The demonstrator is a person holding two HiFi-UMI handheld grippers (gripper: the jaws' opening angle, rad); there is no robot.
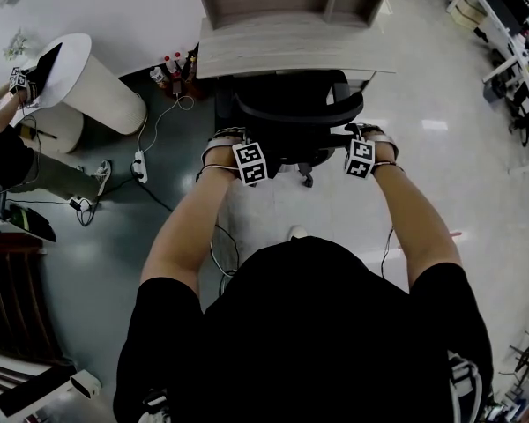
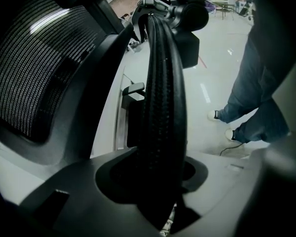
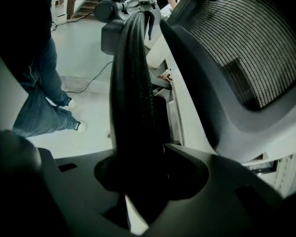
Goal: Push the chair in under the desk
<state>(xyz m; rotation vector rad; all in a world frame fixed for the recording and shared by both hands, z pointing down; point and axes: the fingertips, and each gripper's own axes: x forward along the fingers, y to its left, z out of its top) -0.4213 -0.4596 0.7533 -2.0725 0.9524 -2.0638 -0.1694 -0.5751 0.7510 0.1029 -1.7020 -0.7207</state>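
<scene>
Gripping the black office chair (image 1: 291,113) by its arms, both grippers are committed. The left gripper (image 1: 235,151) has its jaws partly closed on the ribbed left armrest (image 2: 163,107), which fills the gap between them. The right gripper (image 1: 368,146) clamps the right armrest (image 3: 133,98) the same way. The mesh backrest (image 2: 34,68) rises just beside each pair of jaws. Ahead of the jaws the seat already sits partly under the wooden desk (image 1: 291,51), so the push looks under way but unfinished.

The main risk is an uneven shove. If one hand leads, the chair will likely swivel on its base and one armrest may strike the desk edge. The armrests may also stand too high to clear the desktop; I cannot tell from here. A white cable (image 1: 159,122) trails on the floor beyond the left jaws and could snag a caster. A hard stop could pull the rounded armrests out of the jaws.
</scene>
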